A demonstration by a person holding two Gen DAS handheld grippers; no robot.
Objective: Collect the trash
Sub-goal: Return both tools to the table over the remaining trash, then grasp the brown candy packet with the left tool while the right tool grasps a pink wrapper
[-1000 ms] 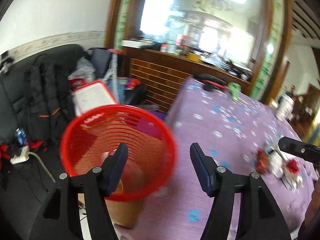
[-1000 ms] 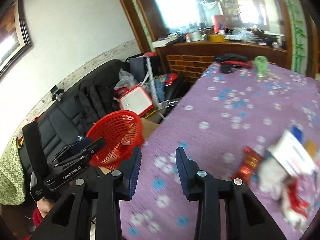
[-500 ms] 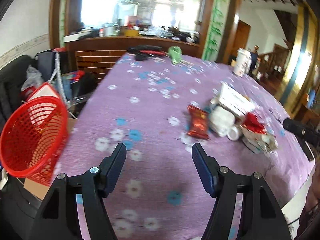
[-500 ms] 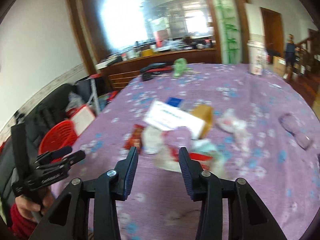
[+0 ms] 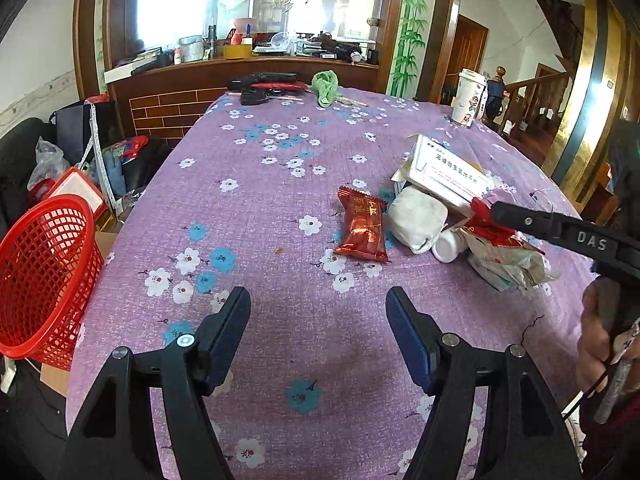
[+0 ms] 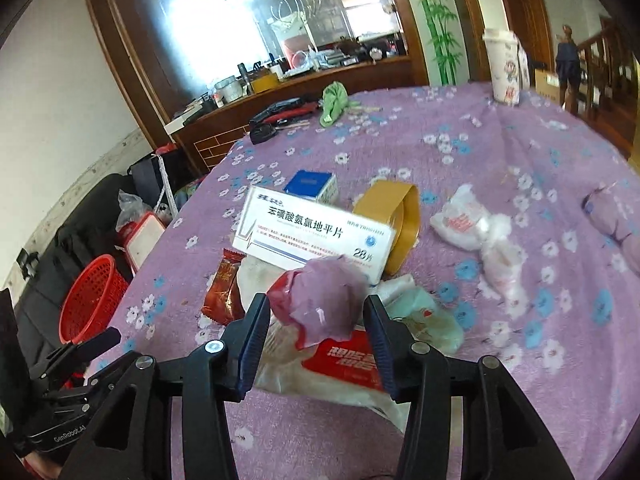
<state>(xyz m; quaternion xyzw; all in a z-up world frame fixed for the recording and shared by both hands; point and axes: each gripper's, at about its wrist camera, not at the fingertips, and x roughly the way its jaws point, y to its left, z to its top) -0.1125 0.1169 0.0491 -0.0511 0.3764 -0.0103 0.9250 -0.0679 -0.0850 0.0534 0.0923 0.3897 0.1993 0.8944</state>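
Observation:
A pile of trash lies on the purple flowered tablecloth (image 5: 260,208): a red snack packet (image 5: 362,230), a white crumpled wad (image 5: 418,220), a white medicine box (image 6: 308,232) and a small white bottle (image 5: 448,244). My right gripper (image 6: 317,314) is low over the pile and open. A crumpled pink and red wrapper (image 6: 324,300) sits between its jaws, and the pads are close to its sides. My left gripper (image 5: 318,304) hovers open and empty over bare cloth, short of the snack packet. A red mesh basket (image 5: 44,272) stands off the table's left edge.
A yellow tape ring (image 6: 396,224), a blue box (image 6: 310,184) and a white plastic bag (image 6: 480,236) lie behind the pile. At the far end are a paper cup (image 5: 468,98), a green cloth (image 5: 326,86) and black items (image 5: 264,80). A black sofa (image 6: 80,220) is on the left.
Both views have swung from the red basket round to the trash pile. The right gripper has dropped onto the pile, its jaws a little wider, and now straddles the pink wrapper.

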